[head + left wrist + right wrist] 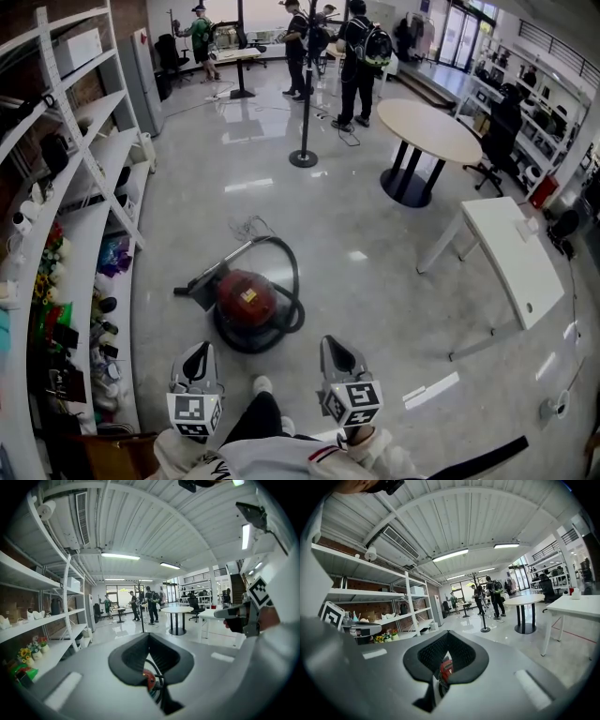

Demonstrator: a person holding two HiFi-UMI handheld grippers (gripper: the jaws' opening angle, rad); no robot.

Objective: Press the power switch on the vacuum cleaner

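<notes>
Vacuum cleaner (pixel 246 298) lies ahead and below, slightly nearer the left gripper (pixel 198 352) than the right gripper (pixel 332 345); both sets of jaws are closed, empty.

vacuum cleaner (pixel 246 300) | round red canister, black base, yellow label on top | upright on floor, black hose (pixel 297 281) looped round it | ahead, between left gripper (pixel 197 361) and right gripper (pixel 336 354), untouched

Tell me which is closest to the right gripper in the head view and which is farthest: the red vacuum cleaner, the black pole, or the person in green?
Starting from the right gripper:
1. Vacuum cleaner: on the floor just ahead, a little to the left.
2. Black pole: farther off, mid-floor.
3. Person in green: far away at the back left.
</notes>
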